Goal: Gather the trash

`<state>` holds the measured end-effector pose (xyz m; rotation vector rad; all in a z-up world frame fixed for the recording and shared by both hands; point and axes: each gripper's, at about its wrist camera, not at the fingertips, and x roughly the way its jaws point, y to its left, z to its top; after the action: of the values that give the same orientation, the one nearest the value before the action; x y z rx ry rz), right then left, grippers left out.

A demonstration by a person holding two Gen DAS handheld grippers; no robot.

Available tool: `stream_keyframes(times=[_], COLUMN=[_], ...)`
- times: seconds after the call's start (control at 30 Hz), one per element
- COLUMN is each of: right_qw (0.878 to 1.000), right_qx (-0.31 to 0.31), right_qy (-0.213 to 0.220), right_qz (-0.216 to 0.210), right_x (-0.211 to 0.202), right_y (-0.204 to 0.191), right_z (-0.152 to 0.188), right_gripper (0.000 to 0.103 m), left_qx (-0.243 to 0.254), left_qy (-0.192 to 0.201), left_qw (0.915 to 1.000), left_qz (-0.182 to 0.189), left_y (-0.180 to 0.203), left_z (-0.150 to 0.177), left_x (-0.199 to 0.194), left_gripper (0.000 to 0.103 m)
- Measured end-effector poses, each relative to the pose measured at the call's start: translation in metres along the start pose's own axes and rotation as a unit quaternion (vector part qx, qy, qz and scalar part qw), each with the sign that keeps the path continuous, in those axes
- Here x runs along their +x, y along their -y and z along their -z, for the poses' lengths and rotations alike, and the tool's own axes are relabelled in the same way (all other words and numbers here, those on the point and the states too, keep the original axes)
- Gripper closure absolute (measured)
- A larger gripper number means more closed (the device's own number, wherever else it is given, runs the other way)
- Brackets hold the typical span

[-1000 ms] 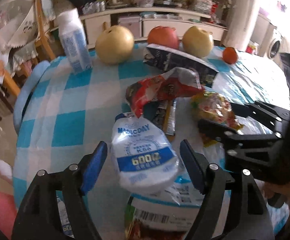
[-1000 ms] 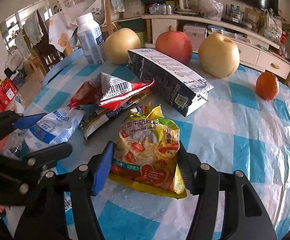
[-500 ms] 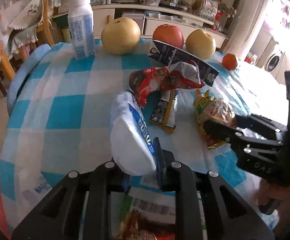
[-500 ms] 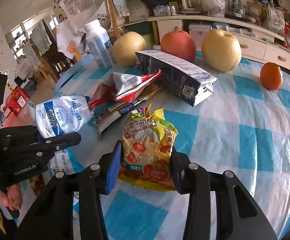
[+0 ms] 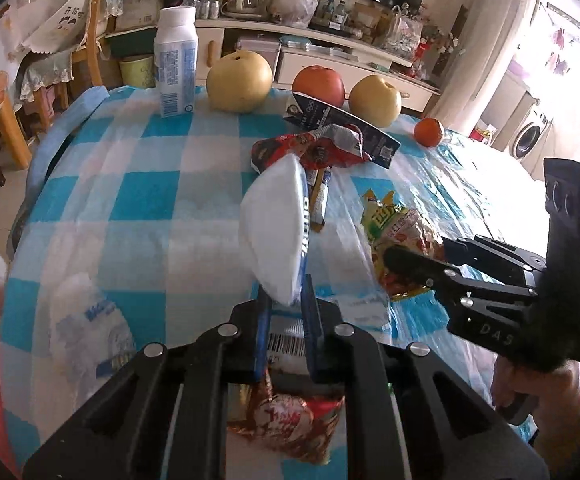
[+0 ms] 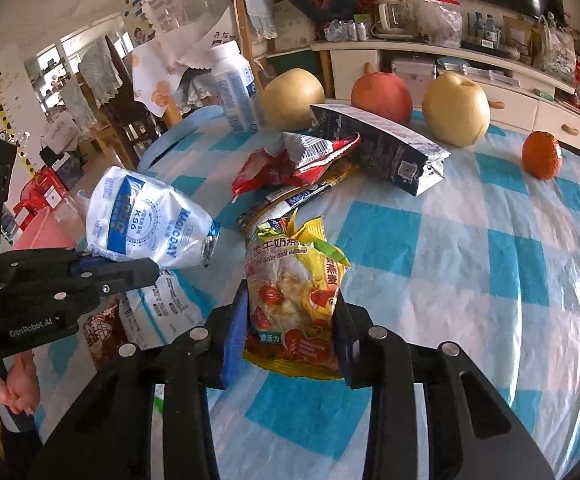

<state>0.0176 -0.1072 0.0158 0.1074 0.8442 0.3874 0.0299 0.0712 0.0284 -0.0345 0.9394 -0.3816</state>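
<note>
My left gripper (image 5: 284,304) is shut on the bottom edge of a white and blue plastic bag (image 5: 278,232), which stands up off the checked tablecloth (image 5: 142,200). In the right wrist view this bag (image 6: 146,224) hangs from the left gripper (image 6: 118,272) at the left. My right gripper (image 6: 290,320) is closing its jaws on a yellow snack bag (image 6: 294,276), and both pads touch its sides. The left wrist view shows the same snack bag (image 5: 394,228) in the right gripper (image 5: 414,260). A red wrapper (image 6: 290,160), a stick wrapper (image 6: 302,196) and a dark carton (image 6: 378,148) lie behind.
Two pears (image 5: 239,82) (image 5: 375,99), an apple (image 5: 319,86), an orange (image 5: 428,132) and a milk bottle (image 5: 175,62) stand at the table's far side. More wrappers (image 5: 290,420) lie under the left gripper at the near edge. A pink bin (image 6: 46,232) sits left of the table.
The left gripper shut on the white and blue bag and lifted it upright. The right jaws narrowed around the yellow snack bag. Both grippers drew back toward the near edge.
</note>
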Motion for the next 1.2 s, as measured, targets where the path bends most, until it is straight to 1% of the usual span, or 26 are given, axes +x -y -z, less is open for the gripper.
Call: stream_keyframes(times=[0.13,0.33,0.47,0.57,0.63,0.7,0.73,0.77,0.83,0.9,0.93,1.0,1.1,1.13,1.2], right_qw=[1.0,1.0,1.0,0.999,0.999,0.998,0.998,0.998,0.998,0.998,0.998,0.998,0.997,0.997,0.996], right_qx=[-0.005,-0.021,-0.03,-0.046,-0.052,-0.055,-0.056,-0.057,-0.058,-0.06,-0.062,-0.065,-0.075,-0.079,-0.085], right_qy=[0.004,0.007,0.003,-0.004,-0.007,-0.009,-0.01,-0.011,-0.012,-0.012,-0.011,-0.011,-0.013,-0.014,-0.015], right_qz=[0.0,-0.001,-0.006,-0.007,-0.008,-0.01,-0.011,-0.011,-0.013,-0.013,-0.014,-0.015,-0.017,-0.018,-0.019], right_x=[-0.014,-0.033,-0.04,-0.046,-0.05,-0.053,-0.056,-0.057,-0.059,-0.061,-0.062,-0.062,-0.061,-0.061,-0.06], right_y=[-0.006,-0.021,-0.034,-0.048,-0.055,-0.059,-0.062,-0.063,-0.066,-0.069,-0.072,-0.075,-0.084,-0.087,-0.092], right_z=[0.008,0.02,0.031,0.043,0.05,0.055,0.058,0.06,0.063,0.065,0.065,0.066,0.067,0.067,0.069], right_gripper=[0.065,0.065,0.065,0.065,0.065,0.065,0.065,0.065,0.065,0.065,0.065,0.065,0.065,0.065,0.065], left_qx=[-0.004,0.007,0.018,0.021,0.016,0.011,0.013,0.019,0.026,0.021,0.016,-0.006,-0.036,-0.038,-0.033], left_qy=[0.002,-0.004,-0.011,-0.009,-0.009,-0.007,-0.005,-0.002,0.009,0.023,0.027,0.033,0.016,0.012,0.009], left_qw=[0.9999,0.9994,0.999,0.9988,0.9989,0.9992,0.9995,0.9996,0.9996,0.9995,0.9995,0.9994,0.9992,0.9991,0.9981], left_qz=[0.015,0.033,0.04,0.044,0.042,0.038,0.029,0.019,0.01,0.004,0.001,-0.005,-0.009,-0.017,-0.051], left_y=[0.001,0.015,0.025,0.026,0.023,0.019,0.016,0.013,0.006,-0.007,-0.012,-0.027,-0.041,-0.043,-0.046], left_z=[0.012,0.038,0.054,0.063,0.066,0.068,0.068,0.067,0.066,0.063,0.062,0.062,0.062,0.063,0.062], left_x=[-0.011,-0.029,-0.036,-0.041,-0.044,-0.05,-0.053,-0.059,-0.071,-0.082,-0.084,-0.087,-0.077,-0.074,-0.071], left_gripper=[0.087,0.087,0.087,0.086,0.079,0.066,0.053,0.045,0.041,0.034,0.029,0.027,0.027,0.027,0.027])
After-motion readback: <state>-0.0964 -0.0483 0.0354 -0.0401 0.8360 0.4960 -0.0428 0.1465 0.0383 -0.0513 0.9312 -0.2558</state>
